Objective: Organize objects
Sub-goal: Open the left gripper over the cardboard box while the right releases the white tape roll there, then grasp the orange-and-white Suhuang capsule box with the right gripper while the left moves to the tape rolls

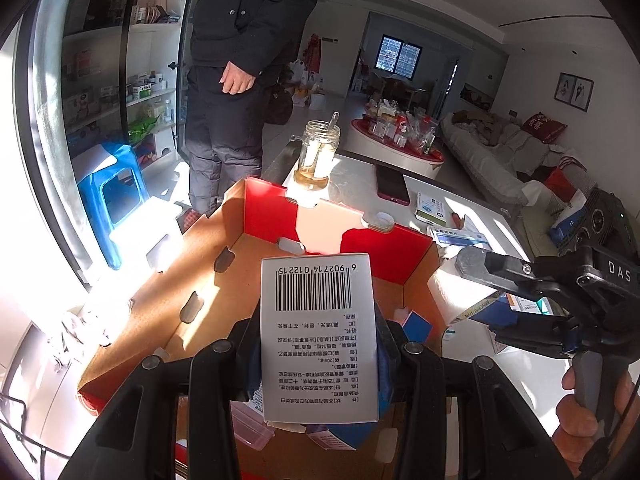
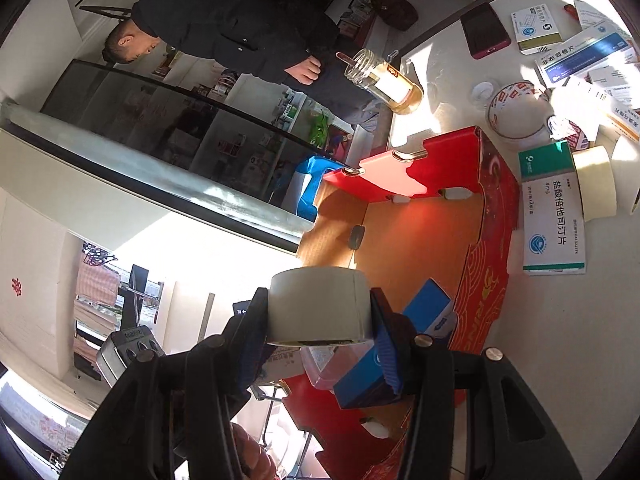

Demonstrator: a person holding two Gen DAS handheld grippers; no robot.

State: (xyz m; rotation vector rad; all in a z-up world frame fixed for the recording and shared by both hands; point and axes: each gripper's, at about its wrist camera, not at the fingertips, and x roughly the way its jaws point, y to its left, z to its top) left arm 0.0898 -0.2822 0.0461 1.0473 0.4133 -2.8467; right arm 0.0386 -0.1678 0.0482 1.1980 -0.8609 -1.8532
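My left gripper (image 1: pixel 318 344) is shut on a white medicine box with a barcode (image 1: pixel 318 332), held over the open red cardboard box (image 1: pixel 276 208). A blue box (image 1: pixel 416 326) and a clear plastic container (image 1: pixel 250 426) lie inside the cardboard box. My right gripper (image 2: pixel 320 320) is shut on a roll of pale tape (image 2: pixel 320 302), hanging above the red cardboard box's (image 2: pixel 492 200) near end. In the left wrist view the right gripper (image 1: pixel 468 280) comes in from the right with the tape roll (image 1: pixel 456 292), above the box's right wall.
On the white table (image 1: pixel 352 176) stand a glass jar with a stick (image 1: pixel 317 154), a dark red phone (image 1: pixel 392 184) and several medicine boxes (image 2: pixel 554 220). A second tape roll (image 2: pixel 596 182) and a paper cup (image 2: pixel 516 110) lie beside the cardboard box. A person in black (image 1: pixel 236 60) stands beyond; a blue stool (image 1: pixel 110 184) is left.
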